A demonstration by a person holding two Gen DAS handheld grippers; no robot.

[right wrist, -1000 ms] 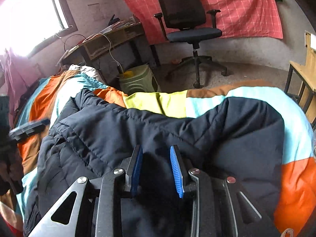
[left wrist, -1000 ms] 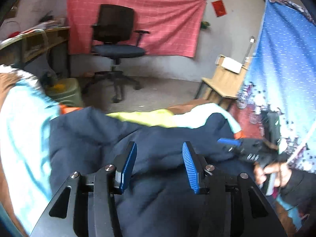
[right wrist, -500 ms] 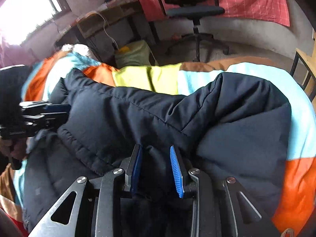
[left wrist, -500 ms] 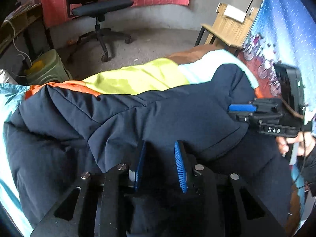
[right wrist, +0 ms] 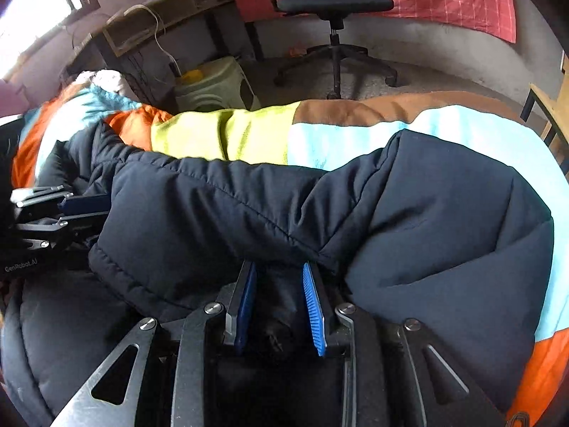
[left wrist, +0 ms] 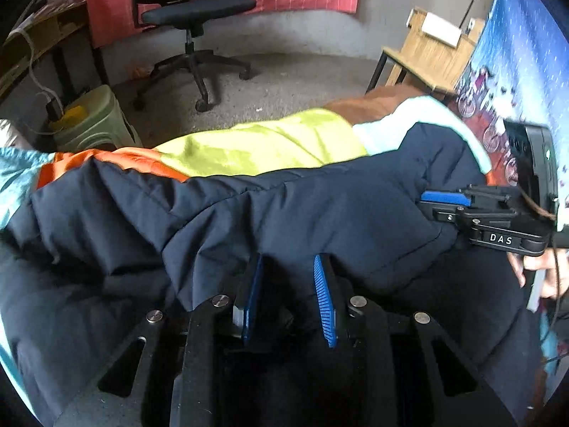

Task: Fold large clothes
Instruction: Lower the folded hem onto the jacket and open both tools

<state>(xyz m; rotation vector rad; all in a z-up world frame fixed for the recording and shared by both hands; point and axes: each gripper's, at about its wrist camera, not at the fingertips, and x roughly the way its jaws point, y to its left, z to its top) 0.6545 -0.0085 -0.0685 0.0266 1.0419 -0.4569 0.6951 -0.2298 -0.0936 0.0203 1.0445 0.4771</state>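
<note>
A dark padded jacket [left wrist: 320, 213] lies spread over a bed's striped quilt [left wrist: 263, 146], a folded-over layer of it running across the middle, as a person works it with a handheld gripper in each hand. The left gripper [left wrist: 288, 284] has its jaws narrowed onto a puffy fold at the near edge of that layer, cloth bunched between the blue pads [left wrist: 323, 299]; those jaws have just been closing, and the fabric sits between them. The right gripper [right wrist: 277, 284] pinches the hem ridge of the same layer further along the jacket, its pads pressed into the quilting. Each tool shows in the other's view at the jacket's side, the right one [left wrist: 483, 213] at the jacket's far end, the left one [right wrist: 46, 220] by the opposite end. Beyond the jacket stand an office chair [left wrist: 192, 17] and a green stool [left wrist: 89, 121]. The jacket looks soft, bulky and springy, likely slick-shelled, so it may puff back open and slide on itself; stitched hems and seams look the surest places to take hold, rather than loose filling in the middle
</note>
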